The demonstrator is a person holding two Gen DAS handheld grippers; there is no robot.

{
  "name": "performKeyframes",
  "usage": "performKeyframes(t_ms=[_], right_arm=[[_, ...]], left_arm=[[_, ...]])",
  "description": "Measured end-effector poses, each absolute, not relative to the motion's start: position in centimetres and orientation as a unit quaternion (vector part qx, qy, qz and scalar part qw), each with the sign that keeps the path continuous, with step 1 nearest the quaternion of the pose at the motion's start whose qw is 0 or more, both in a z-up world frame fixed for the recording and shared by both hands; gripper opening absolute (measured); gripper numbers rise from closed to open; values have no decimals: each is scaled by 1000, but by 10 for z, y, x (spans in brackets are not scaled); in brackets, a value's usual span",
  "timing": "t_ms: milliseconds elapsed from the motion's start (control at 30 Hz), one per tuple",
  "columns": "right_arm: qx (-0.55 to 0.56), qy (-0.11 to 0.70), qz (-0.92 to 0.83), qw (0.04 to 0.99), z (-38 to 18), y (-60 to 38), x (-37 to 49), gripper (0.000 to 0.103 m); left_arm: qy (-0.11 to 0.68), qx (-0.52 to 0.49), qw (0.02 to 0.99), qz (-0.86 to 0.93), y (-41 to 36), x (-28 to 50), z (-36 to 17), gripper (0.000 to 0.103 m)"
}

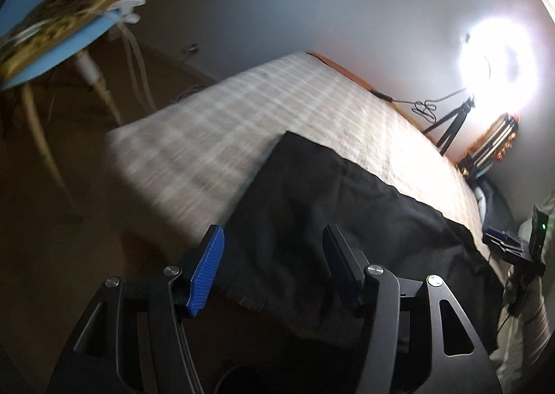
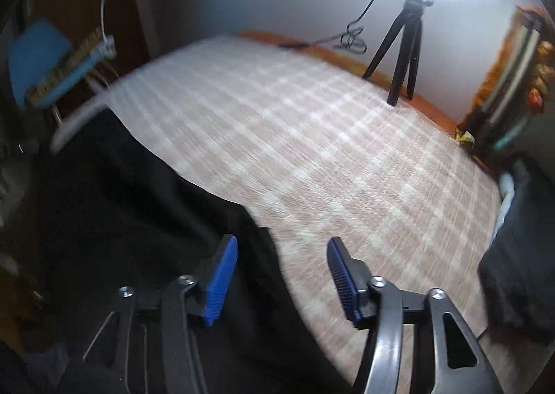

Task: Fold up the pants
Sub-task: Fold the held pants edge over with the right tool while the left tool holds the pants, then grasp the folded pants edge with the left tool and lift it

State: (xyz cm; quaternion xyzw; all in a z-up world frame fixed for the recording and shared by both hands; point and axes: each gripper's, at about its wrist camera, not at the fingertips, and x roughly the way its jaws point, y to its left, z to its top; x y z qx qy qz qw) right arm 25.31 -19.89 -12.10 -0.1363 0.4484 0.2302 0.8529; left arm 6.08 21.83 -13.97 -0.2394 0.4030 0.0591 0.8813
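Observation:
Black pants point(image 1: 340, 220) lie spread on a checked bedsheet point(image 1: 242, 109), reaching over the near edge of the bed. My left gripper point(image 1: 274, 237) is open above the pants, empty, blue pads wide apart. In the right wrist view the pants point(image 2: 138, 206) fill the lower left and the checked sheet point(image 2: 347, 151) the rest. My right gripper point(image 2: 282, 250) is open and empty, hovering over the right edge of the pants. The right gripper also shows in the left wrist view point(image 1: 513, 244) at the far right.
A blue chair point(image 1: 59, 47) with a patterned cushion stands left of the bed. A ring light point(image 1: 499, 60) on a black tripod point(image 2: 402, 50) stands at the far bed edge with a cable beside it. Dark cloth point(image 2: 520, 255) lies at the right.

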Motion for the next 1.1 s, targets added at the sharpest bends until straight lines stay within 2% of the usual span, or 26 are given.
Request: performKeyframes(t_ms=[67,133,433,567,667,767,900,1100], right_arm=[[-101,440,244,858,-107,-200,235,69],[-78,435,255,860,-101,-201,218,71],[-33,441,261,858,-98,-205,167,71],[-21,444,254,859,-96,-209,169,71],[-12,445,254,859,-93,-209,172,71],[-17,443,257,859,-90,-204,173,71],[-31,444,264,856,-89,-193,175,71],[-41,446,281,849,-89,-177,180,71]], left_arm=[[404,-262,875,57,225,50,-144,59],[406,-301,861,52,234,44,-156,59],[402,-435,805,32,242,48,-213,59],[388,-452,803,25,229,50,-222,55],[377,-452,808,27,223,51,-221,24],[372,-454,808,48,221,52,-219,23],[362,-421,829,70,213,49,-207,11],[339,-355,869,62,197,60,-180,10]])
